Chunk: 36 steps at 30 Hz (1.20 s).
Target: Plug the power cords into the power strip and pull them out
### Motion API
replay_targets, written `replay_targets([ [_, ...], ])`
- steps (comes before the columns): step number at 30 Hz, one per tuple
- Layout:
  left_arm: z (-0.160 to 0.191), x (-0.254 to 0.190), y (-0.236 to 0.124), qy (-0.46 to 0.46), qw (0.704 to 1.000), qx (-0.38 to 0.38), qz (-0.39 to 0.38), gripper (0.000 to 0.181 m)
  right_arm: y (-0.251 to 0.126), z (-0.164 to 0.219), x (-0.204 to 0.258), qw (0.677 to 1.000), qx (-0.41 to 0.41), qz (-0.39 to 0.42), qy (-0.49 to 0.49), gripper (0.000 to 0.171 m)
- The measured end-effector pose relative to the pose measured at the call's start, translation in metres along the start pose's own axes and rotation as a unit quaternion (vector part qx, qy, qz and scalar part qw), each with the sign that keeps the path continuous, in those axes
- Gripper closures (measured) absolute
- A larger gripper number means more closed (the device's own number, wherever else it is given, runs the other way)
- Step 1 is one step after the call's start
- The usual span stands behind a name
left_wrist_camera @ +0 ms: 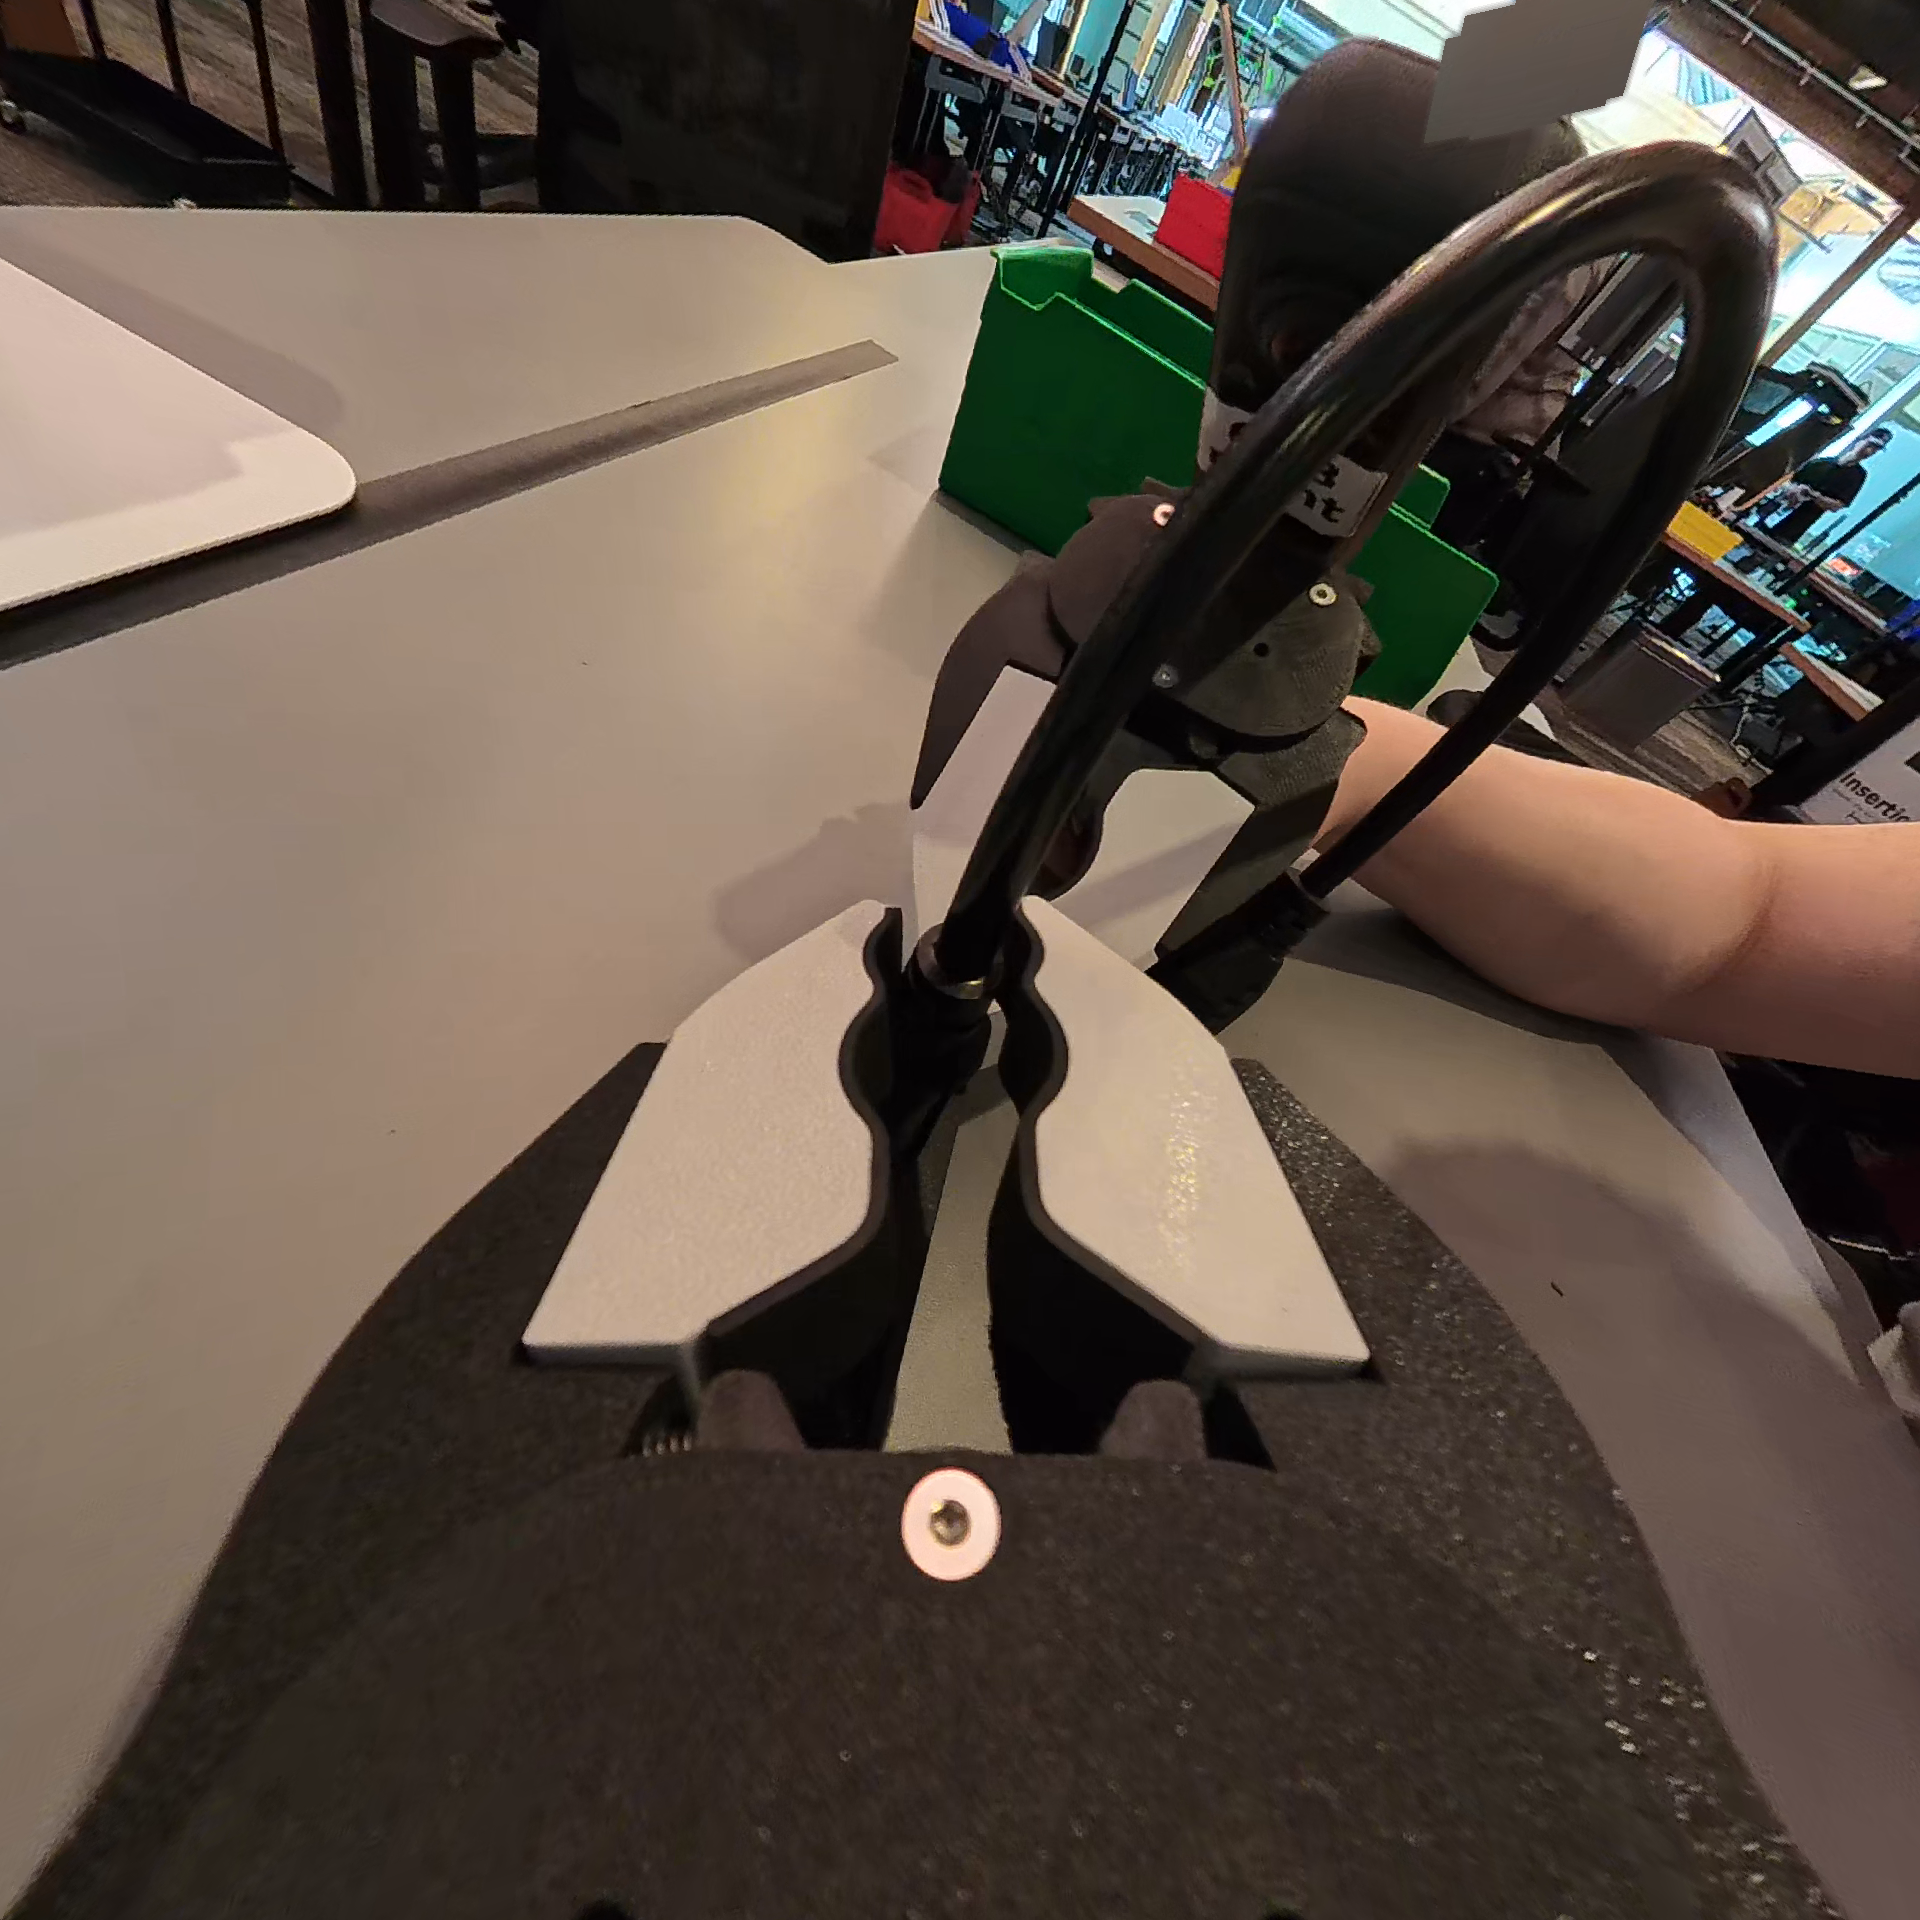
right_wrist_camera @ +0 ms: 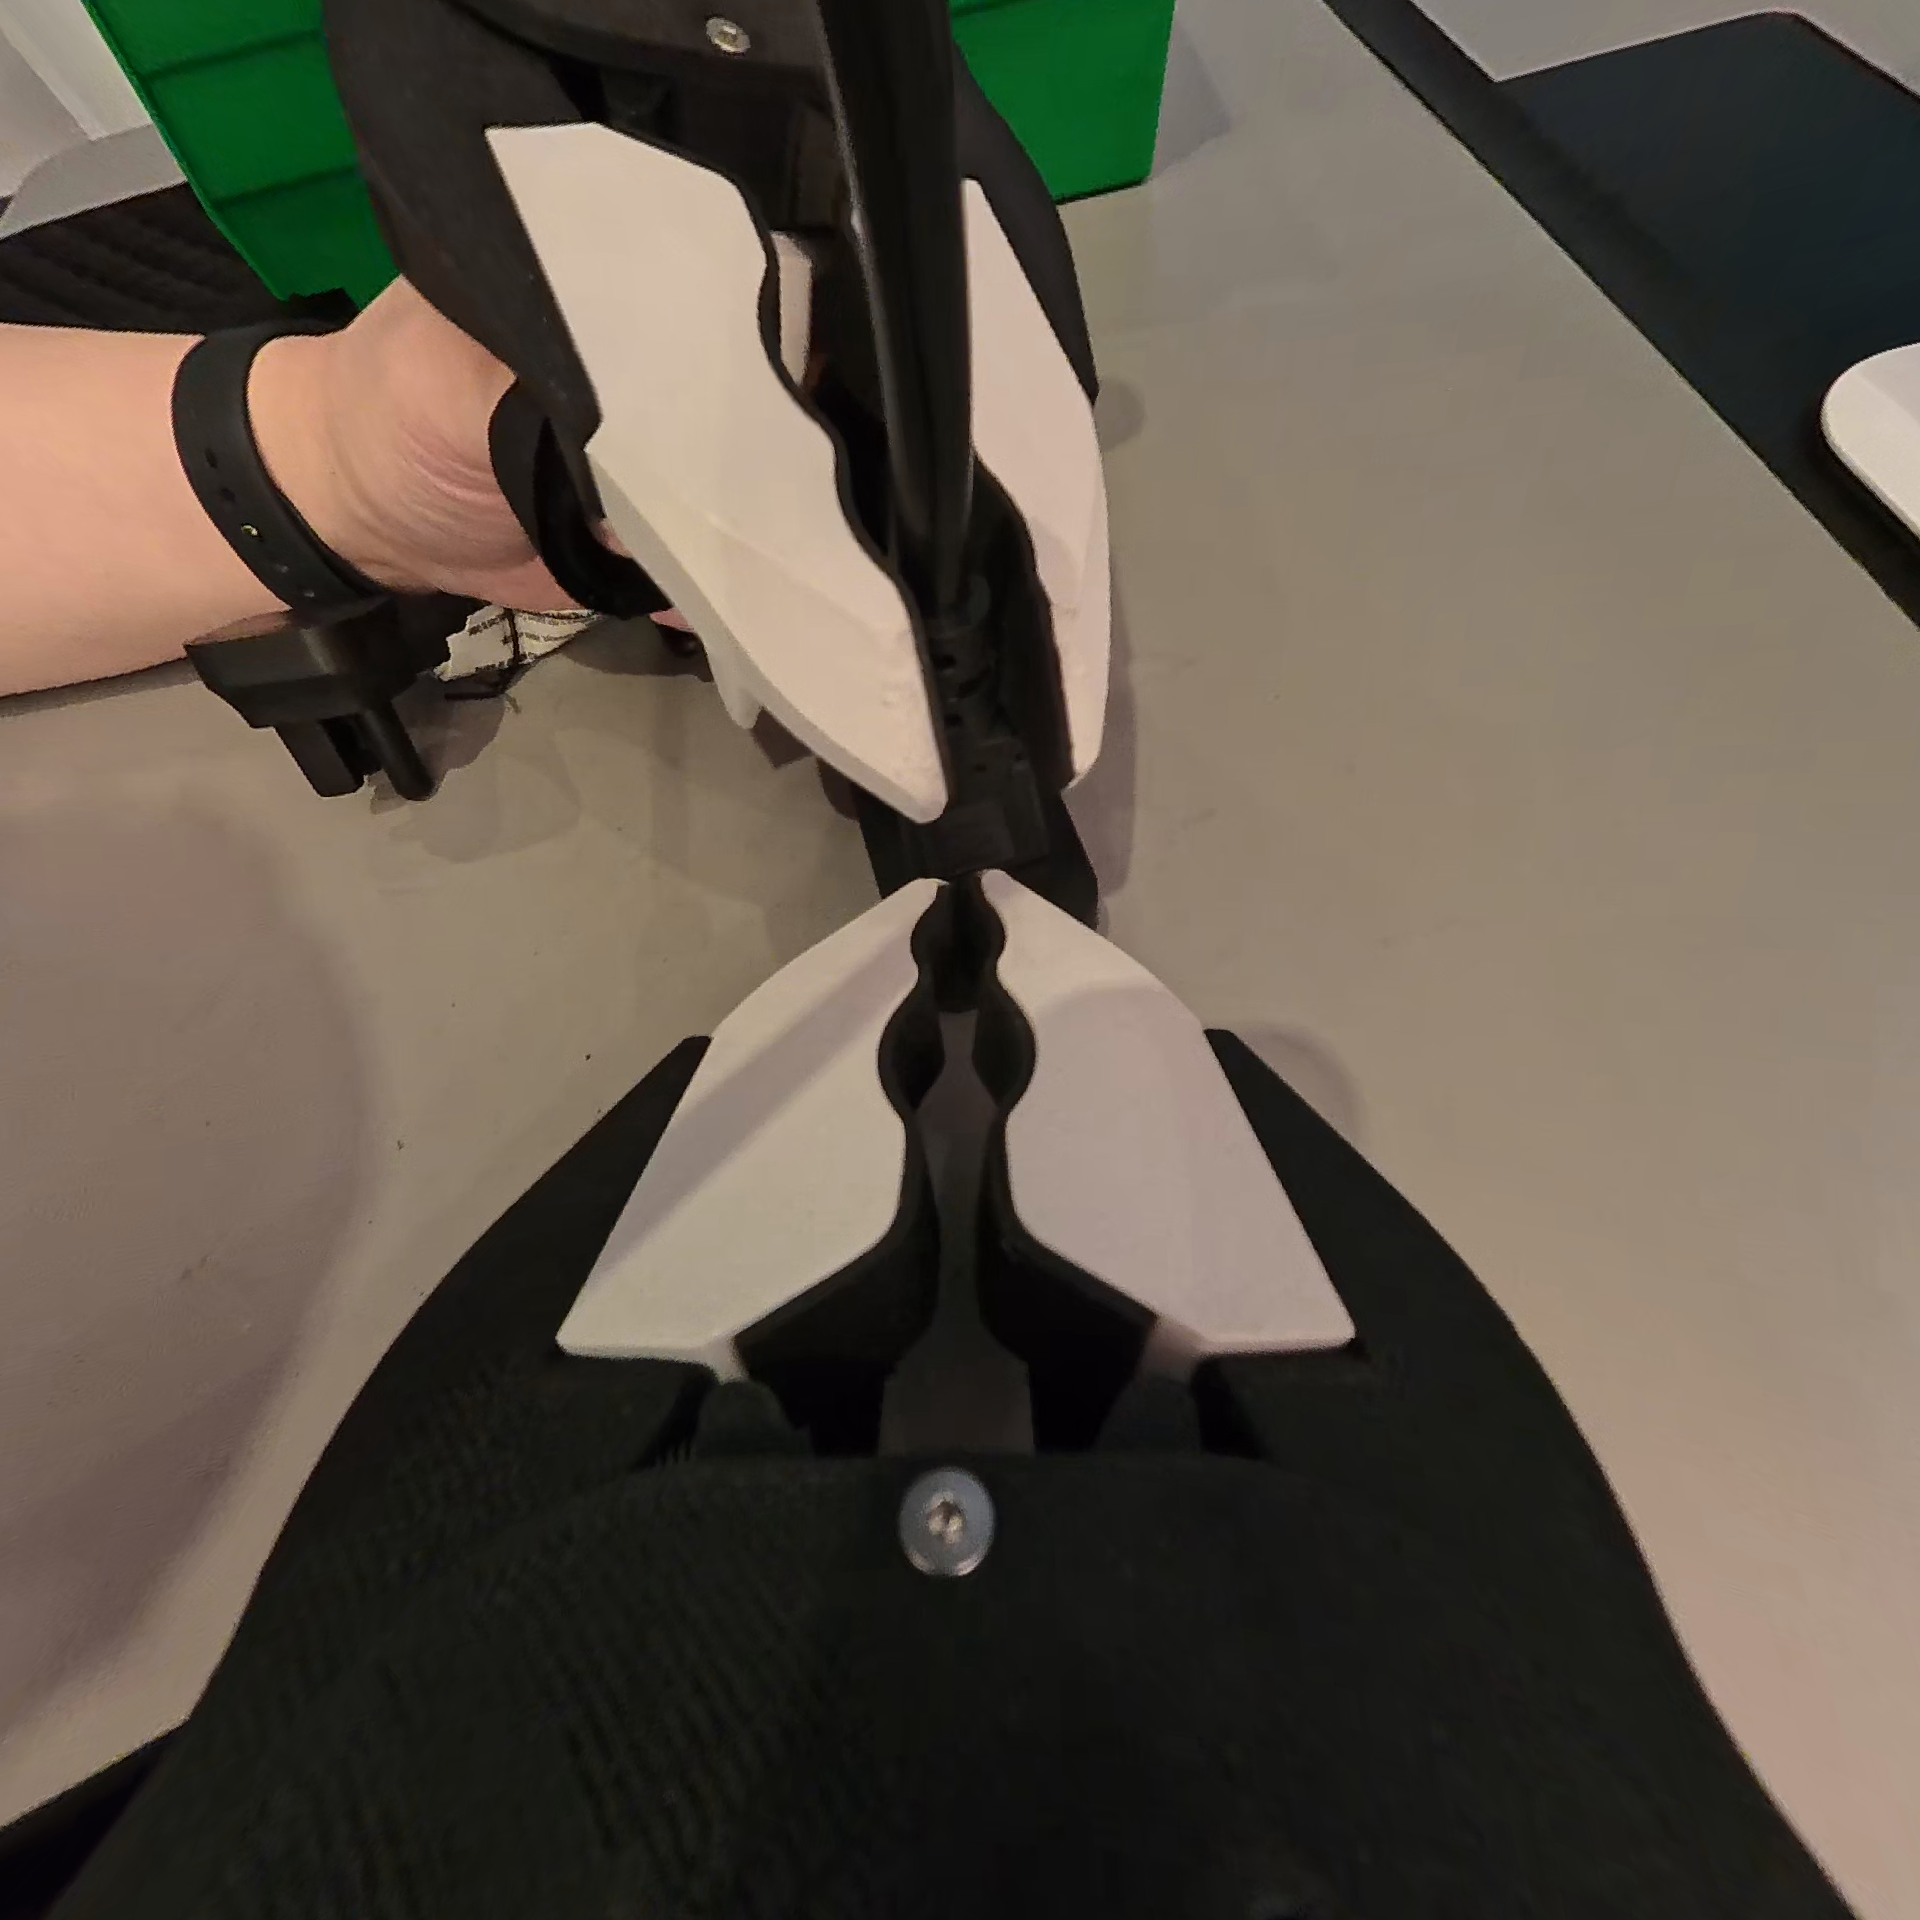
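Left gripper [left_wrist_camera: 951, 971] clamped on the cord [left_wrist_camera: 1403, 343] at its connector end; the cord arches up and over to the right gripper [right_wrist_camera: 961, 894], directly ahead, tips nearly touching and closed on a black connector [right_wrist_camera: 987, 826]. A plug [right_wrist_camera: 312, 686] lies left of both, before a green bin [left_wrist_camera: 1091, 416].

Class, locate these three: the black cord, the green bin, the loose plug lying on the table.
black cord [left_wrist_camera: 1621, 197], left wrist view, top of its arch.
green bin [left_wrist_camera: 1081, 416], left wrist view, its side wall.
loose plug [right_wrist_camera: 301, 675], right wrist view, its black body.
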State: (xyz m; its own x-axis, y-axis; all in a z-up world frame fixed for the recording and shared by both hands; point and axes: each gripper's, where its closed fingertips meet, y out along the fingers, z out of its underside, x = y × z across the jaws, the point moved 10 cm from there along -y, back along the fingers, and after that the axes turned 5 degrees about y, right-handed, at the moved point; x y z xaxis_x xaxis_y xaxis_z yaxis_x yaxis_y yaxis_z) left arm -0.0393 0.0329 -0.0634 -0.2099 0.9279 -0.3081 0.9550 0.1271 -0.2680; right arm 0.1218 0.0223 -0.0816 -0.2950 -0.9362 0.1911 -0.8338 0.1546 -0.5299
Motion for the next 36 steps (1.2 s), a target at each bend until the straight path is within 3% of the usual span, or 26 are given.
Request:
replay_targets([
  [19, -0.001, 0.005, 0.005, -0.028, 0.998, 0.005, 0.049, 0.159, 0.0, 0.0, 0.001, 1.0, 0.0, 0.006, -0.007, 0.163],
  [27, -0.003, -0.005, 0.015, 0.044, 0.998, 0.036, 0.024, 0.147, 0.0, 0.0, 0.003, 1.0, 0.0, 0.008, -0.013, 0.164],
  [36, -0.001, -0.007, 0.016, 0.082, 0.996, 0.047, 0.005, 0.149, 0.0, 0.0, 0.003, 1.0, -0.001, 0.01, -0.017, 0.164],
])
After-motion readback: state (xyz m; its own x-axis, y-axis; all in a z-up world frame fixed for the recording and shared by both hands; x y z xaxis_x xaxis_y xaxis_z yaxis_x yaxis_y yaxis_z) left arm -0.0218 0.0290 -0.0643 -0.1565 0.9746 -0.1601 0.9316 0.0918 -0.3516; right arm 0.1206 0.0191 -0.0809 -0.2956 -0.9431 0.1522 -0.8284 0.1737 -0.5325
